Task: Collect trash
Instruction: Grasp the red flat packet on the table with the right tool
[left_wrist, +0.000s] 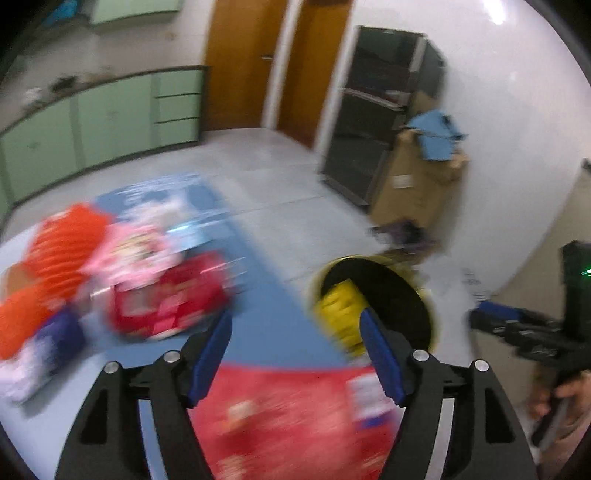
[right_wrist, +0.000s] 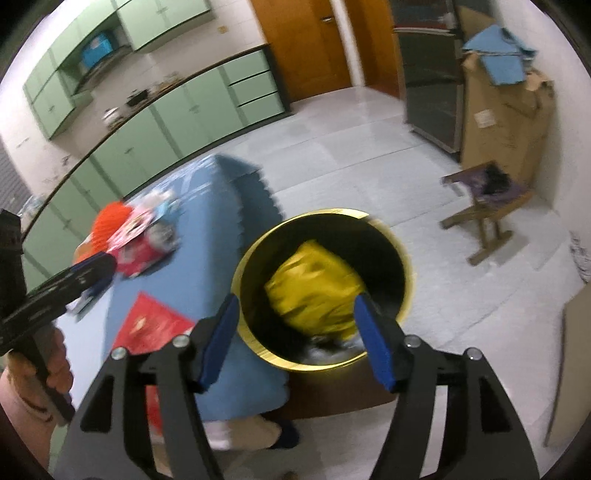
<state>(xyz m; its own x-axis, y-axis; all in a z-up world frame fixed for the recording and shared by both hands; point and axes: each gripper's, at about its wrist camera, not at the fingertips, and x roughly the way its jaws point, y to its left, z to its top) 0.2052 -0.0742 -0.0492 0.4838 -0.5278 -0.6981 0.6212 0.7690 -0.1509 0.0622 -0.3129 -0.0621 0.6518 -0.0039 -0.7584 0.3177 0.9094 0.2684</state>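
Observation:
A black bin with a gold rim (right_wrist: 406, 273) stands on the floor beside the blue-covered table (right_wrist: 207, 229). A yellow wrapper (right_wrist: 314, 291) lies inside it; it also shows in the left wrist view (left_wrist: 340, 314). My right gripper (right_wrist: 295, 339) is open and empty above the bin's near rim. My left gripper (left_wrist: 295, 354) is open and empty over the table, above a flat red packet (left_wrist: 288, 417). A blurred pile of red, pink and orange wrappers (left_wrist: 110, 273) lies on the table to the left.
A wooden stool (right_wrist: 484, 206), a tall cardboard box (right_wrist: 506, 110) and a dark cabinet (right_wrist: 428, 81) stand by the right wall. Green cabinets (right_wrist: 155, 125) run along the back. The right gripper also shows in the left wrist view (left_wrist: 517, 328).

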